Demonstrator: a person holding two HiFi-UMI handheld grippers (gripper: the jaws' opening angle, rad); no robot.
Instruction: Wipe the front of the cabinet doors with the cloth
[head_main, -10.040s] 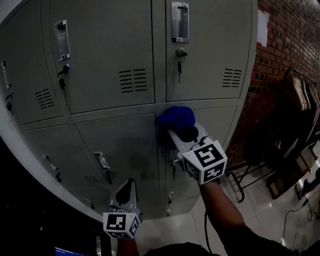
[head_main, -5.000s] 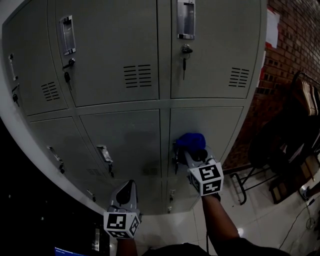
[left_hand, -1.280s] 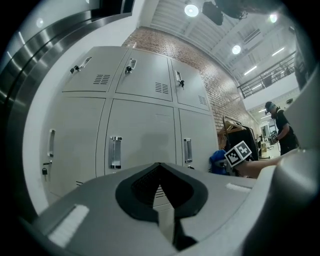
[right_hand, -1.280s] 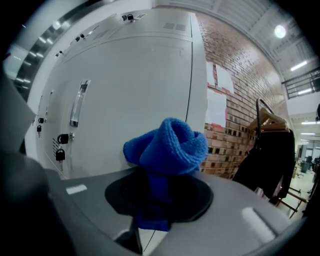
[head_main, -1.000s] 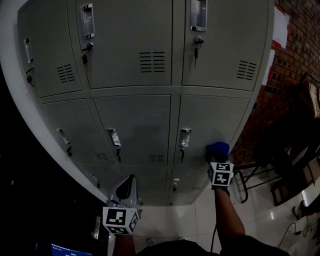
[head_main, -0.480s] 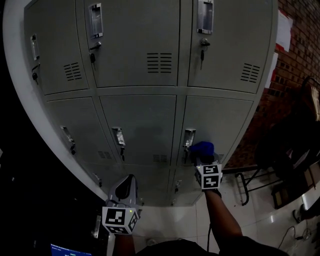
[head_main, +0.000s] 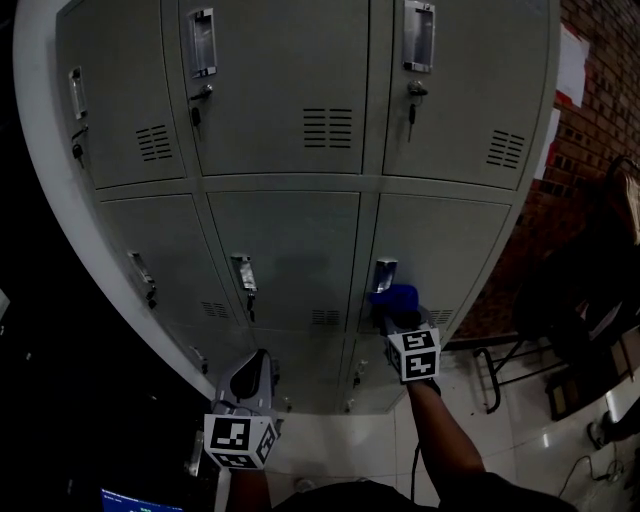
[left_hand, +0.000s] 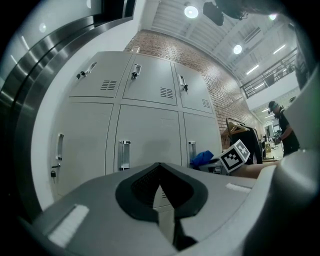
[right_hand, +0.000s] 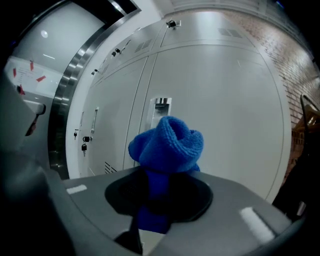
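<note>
**A:** What are the right gripper's fingers doing?

**B:** The right gripper (right_hand: 159, 202) is clamped on a bunched blue knitted cloth (right_hand: 167, 145). The wad bulges out above the jaws, and a strip of it hangs down between them.

**A:** Where is that cloth on the cabinet?

**B:** It is at the grey metal cabinet doors (head_main: 280, 250), on the right-hand door of the middle row (head_main: 450, 245). The cloth sits just below that door's recessed metal handle (head_main: 384, 274), near the door's left edge. I cannot tell whether it presses on the metal or stands just off it.

**A:** And the left gripper?

**B:** The left gripper (left_hand: 160, 192) has its fingers closed together with nothing between them. It is held low, near the person's body and well apart from the cloth. It points towards the lower doors without touching them.

**A:** What lies further out?

**B:** The person's forearm (head_main: 442, 432) runs back from the right gripper's marker cube (head_main: 414, 354). In the top row, keys (head_main: 411, 104) hang from the locks, and the doors have slotted vents. A red brick wall (head_main: 592, 110) stands to the right of the cabinet. Below it is a pale tiled floor (head_main: 500, 450).
</note>
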